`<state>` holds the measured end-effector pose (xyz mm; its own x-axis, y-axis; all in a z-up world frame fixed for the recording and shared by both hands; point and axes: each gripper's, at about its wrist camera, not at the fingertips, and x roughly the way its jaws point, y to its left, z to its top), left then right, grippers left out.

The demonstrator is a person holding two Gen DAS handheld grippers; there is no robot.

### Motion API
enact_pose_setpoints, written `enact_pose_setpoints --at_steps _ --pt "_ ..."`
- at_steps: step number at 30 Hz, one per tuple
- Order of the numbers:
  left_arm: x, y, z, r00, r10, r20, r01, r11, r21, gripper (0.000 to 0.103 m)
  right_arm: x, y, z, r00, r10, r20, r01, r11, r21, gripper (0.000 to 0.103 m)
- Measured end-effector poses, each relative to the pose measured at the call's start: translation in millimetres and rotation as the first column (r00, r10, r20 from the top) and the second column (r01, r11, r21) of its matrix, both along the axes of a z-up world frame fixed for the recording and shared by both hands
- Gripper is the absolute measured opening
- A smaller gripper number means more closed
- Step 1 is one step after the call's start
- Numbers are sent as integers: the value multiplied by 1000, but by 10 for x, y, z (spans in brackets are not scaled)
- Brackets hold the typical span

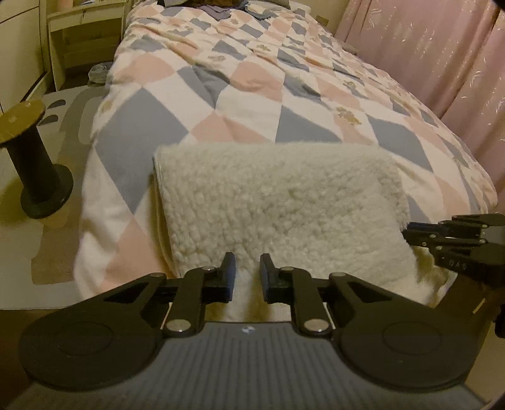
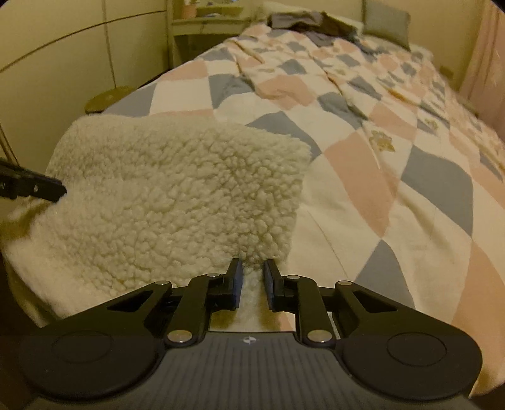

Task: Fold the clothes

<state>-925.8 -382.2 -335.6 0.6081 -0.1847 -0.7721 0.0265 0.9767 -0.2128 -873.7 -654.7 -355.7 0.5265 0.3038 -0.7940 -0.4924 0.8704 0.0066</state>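
Note:
A cream fleece garment (image 1: 277, 202) lies folded at the foot of the bed; it also fills the left of the right wrist view (image 2: 176, 195). My left gripper (image 1: 247, 265) is shut on the garment's near edge, with fleece pinched between its fingers. My right gripper (image 2: 253, 269) is shut on the same near edge at the garment's right corner. The right gripper shows from the side in the left wrist view (image 1: 410, 231). The left gripper's tip shows at the left edge of the right wrist view (image 2: 61, 190).
The bed carries a pink, grey and white checked quilt (image 1: 252, 94). Dark clothes (image 2: 315, 23) and a pillow (image 2: 386, 23) lie at the head. A black spool-shaped stool (image 1: 31, 157) stands on the floor left of the bed. Pink curtains (image 1: 442, 56) hang on the right.

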Motion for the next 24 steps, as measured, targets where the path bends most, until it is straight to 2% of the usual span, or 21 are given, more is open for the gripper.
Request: enact_pose_setpoints --at_steps 2,4,7,10,12,14,17,20,24 --pt "20 41 191 999 7 35 -8 1000 5 13 9 -52 215 999 -48 1 47 997 60 19" --pt "143 64 312 998 2 60 -3 1000 12 13 61 -44 422 997 -66 51 61 993 100 19" --pt "417 18 297 997 -30 74 26 998 56 13 295 80 539 992 -62 106 49 992 115 19" --pt "670 -22 68 998 -42 42 38 995 91 12 590 279 391 991 -23 130 13 997 77 19" --pt "792 -17 -135 1000 -28 8 27 995 98 12 737 381 194 994 10 108 -13 999 31 19" --pt "850 -6 -272 1000 -20 -3 21 995 98 12 822 436 -28 995 48 89 -47 999 -18 18" --pt "953 39 -359 1000 -7 -18 9 996 89 12 859 467 -205 992 96 87 -91 994 -57 17" --pt "1082 88 -361 999 -6 -44 10 995 98 12 1002 477 -226 996 80 29 -79 996 -36 17" --pt "1017 -16 -178 999 -38 -31 43 982 186 12 1082 393 -88 999 44 -9 -43 998 38 16"
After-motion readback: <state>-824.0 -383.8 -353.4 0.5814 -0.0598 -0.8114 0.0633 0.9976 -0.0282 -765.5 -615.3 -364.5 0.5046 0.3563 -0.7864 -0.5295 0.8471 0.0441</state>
